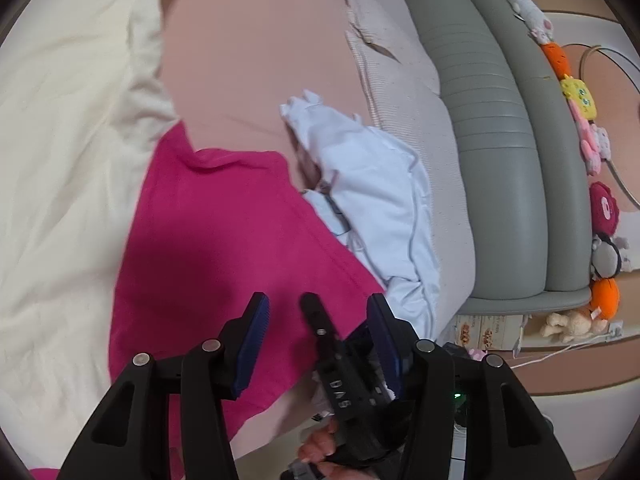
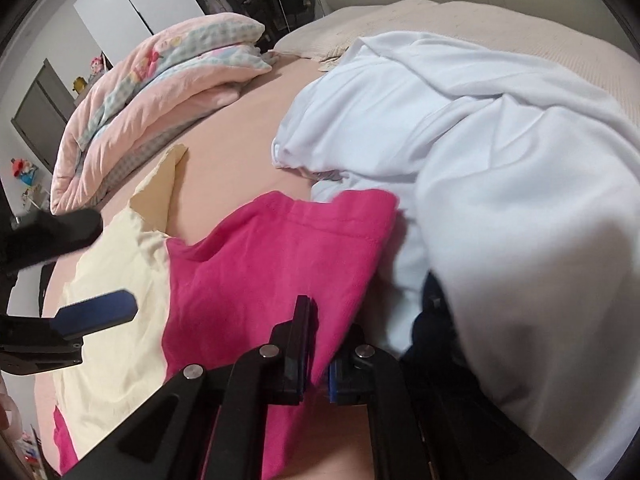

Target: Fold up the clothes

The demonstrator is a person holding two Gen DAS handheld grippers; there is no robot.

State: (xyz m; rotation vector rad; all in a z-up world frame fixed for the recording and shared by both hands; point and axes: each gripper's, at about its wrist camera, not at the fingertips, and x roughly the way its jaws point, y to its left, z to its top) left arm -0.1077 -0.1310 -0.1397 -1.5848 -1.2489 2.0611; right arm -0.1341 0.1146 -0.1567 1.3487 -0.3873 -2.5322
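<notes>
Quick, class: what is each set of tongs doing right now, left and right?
Left tongs: open, nothing between the pads, above the pink garment.
Right tongs: shut on the pink garment's edge.

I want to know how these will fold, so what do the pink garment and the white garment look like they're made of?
Pink garment: looks like a soft matte knit, maybe fleece or cotton jersey, with a slightly fuzzy surface and a stitched hem. White garment: a thinner, smoother fabric, possibly a synthetic or light cotton, with a faint sheen and sharper creases. Neither can be told for sure.
</notes>
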